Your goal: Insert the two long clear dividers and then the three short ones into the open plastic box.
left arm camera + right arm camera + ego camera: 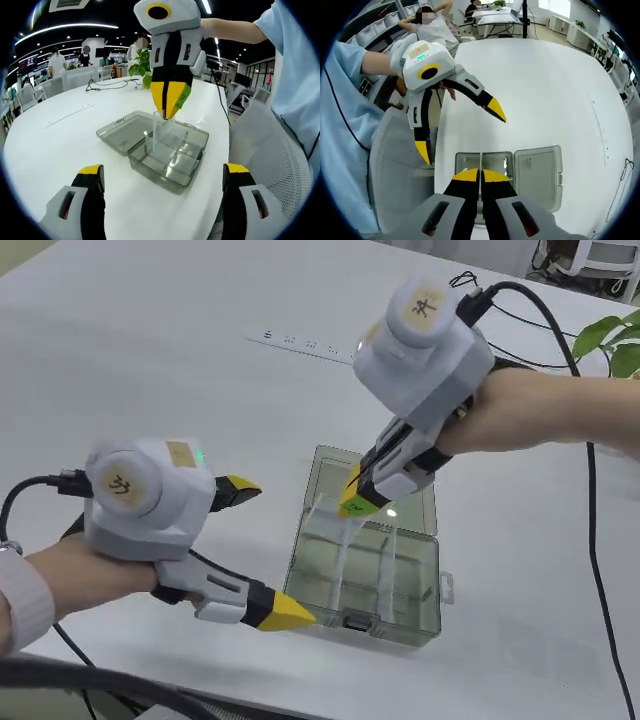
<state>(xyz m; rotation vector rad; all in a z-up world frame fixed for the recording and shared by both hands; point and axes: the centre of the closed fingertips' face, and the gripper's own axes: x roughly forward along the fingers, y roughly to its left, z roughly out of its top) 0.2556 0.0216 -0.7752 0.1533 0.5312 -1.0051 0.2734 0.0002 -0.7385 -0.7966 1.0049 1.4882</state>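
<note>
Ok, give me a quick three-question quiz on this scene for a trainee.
1. True or false: the left gripper is shut on a divider.
2. Which gripper holds the clear divider over the plastic box? A left, B right, C neither.
3. Is the box's lid open or closed?
Key: 1 false, it is open and empty; 2 B, the right gripper; 3 open.

An open-plan office: a large white table [45,150], more desks [495,15] with people [56,64] behind it, a potted plant [142,61], strip ceiling lights [60,26] and a mesh office chair [395,160].
</note>
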